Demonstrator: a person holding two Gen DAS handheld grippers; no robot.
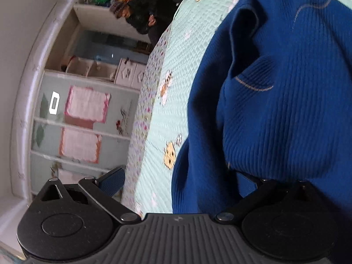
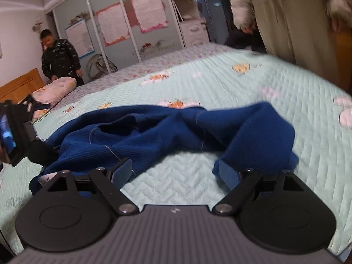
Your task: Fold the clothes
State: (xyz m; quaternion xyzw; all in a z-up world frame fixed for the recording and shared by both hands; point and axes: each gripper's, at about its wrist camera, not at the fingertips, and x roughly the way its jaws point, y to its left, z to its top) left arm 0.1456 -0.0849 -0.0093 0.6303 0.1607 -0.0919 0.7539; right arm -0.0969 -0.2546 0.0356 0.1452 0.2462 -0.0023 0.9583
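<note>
A dark blue ribbed knit garment (image 2: pixel 154 132) lies crumpled on a pale green quilted bedspread (image 2: pixel 242 83). In the left wrist view the garment (image 1: pixel 275 92) fills the right side, bunched and draped over the right finger. My left gripper (image 1: pixel 178 180) is open, its left finger pad (image 1: pixel 111 181) free over the bed edge. My right gripper (image 2: pixel 173 171) is open above the bedspread, with the garment's edges lying by both fingertips. The left gripper's body (image 2: pixel 15 129) shows at the left edge of the right wrist view.
A wardrobe with pink-framed posters (image 2: pixel 132 19) stands behind the bed. A man in a dark jacket (image 2: pixel 59 59) stands by a pillow (image 2: pixel 55 90) at the far left. Another person in beige trousers (image 2: pixel 297 22) stands close at the bed's right side.
</note>
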